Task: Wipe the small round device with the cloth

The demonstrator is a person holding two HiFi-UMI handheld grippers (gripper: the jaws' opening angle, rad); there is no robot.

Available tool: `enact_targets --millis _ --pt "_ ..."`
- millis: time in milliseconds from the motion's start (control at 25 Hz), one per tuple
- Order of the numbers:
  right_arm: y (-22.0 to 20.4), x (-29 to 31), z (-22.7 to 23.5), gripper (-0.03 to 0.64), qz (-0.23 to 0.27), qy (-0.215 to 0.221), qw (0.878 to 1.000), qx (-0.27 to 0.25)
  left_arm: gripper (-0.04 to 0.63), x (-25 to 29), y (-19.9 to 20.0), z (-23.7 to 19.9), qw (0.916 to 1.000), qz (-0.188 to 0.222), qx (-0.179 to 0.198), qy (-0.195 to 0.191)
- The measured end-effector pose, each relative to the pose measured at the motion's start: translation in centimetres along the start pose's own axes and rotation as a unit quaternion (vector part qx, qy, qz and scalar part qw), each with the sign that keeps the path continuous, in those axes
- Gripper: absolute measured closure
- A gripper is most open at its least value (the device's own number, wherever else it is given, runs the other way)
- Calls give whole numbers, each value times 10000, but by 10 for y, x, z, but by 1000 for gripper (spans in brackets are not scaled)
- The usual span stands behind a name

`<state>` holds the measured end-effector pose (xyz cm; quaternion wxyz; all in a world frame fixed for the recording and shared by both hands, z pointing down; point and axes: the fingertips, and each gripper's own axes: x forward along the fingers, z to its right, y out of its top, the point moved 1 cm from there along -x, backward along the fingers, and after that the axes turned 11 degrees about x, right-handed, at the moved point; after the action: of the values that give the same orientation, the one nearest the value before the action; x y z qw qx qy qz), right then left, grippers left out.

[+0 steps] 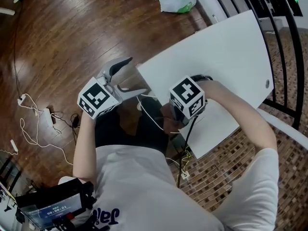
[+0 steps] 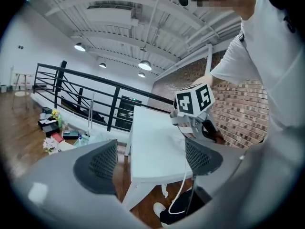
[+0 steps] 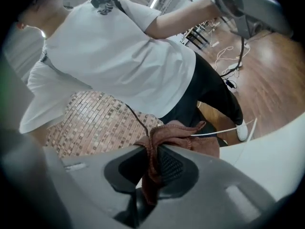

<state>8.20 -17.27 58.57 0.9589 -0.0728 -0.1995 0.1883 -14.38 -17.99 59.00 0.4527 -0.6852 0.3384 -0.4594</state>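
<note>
Person at the near corner of a white counter point(image 1: 226, 47), one hand-held gripper in each hand.

Right hand-held gripper point(image 3: 151, 156): jaws closed on a reddish-brown cloth point(image 3: 174, 132). It is held over the counter's near edge and aimed back toward the person's lap, slightly downward. Between the pads the cloth is squeezed into a narrow fold, with its long axis running along the jaws. The loose bulk bunches out past the tips on the side toward the person's legs. A tail hangs back behind the pads.

Left hand-held gripper point(image 2: 150, 159): jaws spread wide, nothing between them. It is off the counter's left corner, above the wood floor point(image 1: 62, 32), pointing along the counter toward the other gripper.

A white cable point(image 1: 149, 112) loops between the two grippers.

Small round spot point(image 1: 267, 83) near the counter's far right edge; too small to identify.
</note>
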Motion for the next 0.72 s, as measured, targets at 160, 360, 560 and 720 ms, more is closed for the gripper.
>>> enact_targets --millis 160,360,560,720 --pt "1 -23 29 580 268 -663 9974 79 119 7 4 -9 9999 20 -51 132" --pt "-26 -74 72 580 1493 -1434 9748 836 133 15 10 -14 9999 53 -28 98" --pt "-92 -101 83 580 2659 -2119 9224 1831 140 28 22 -8 9999 102 74 -86" --pt "-131 -83 65 580 3221 -2398 8832 2424 142 41 29 0 9991 77 217 -370"
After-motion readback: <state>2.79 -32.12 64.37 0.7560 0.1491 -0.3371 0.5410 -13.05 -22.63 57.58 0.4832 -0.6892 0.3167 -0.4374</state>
